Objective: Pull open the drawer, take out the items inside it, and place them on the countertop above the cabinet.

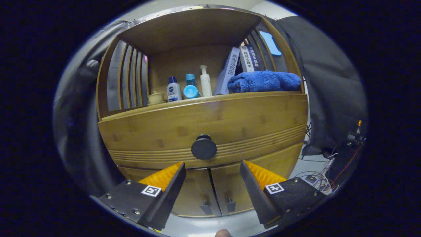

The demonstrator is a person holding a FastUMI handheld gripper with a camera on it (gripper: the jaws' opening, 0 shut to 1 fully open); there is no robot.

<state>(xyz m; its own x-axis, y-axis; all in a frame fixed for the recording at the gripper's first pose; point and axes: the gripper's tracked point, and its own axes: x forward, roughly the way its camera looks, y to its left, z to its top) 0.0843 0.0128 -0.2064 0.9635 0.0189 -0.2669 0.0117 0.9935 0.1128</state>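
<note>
Now, gripper [212,168] spread wide and empty just below the drawer knob [204,147], drawer [250,125] seemingly closed, folded towel [263,81] above.

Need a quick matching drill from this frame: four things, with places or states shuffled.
Things:
1. drawer knob
2. blue towel
3. books
4. fingers

Places or states:
A. leaning behind the towel
B. folded on the countertop, right end
C. spread apart, holding nothing
D. on the shut drawer front, just ahead of the fingers

Pairs: 1-D, 2-B, 3-A, 4-C
</note>
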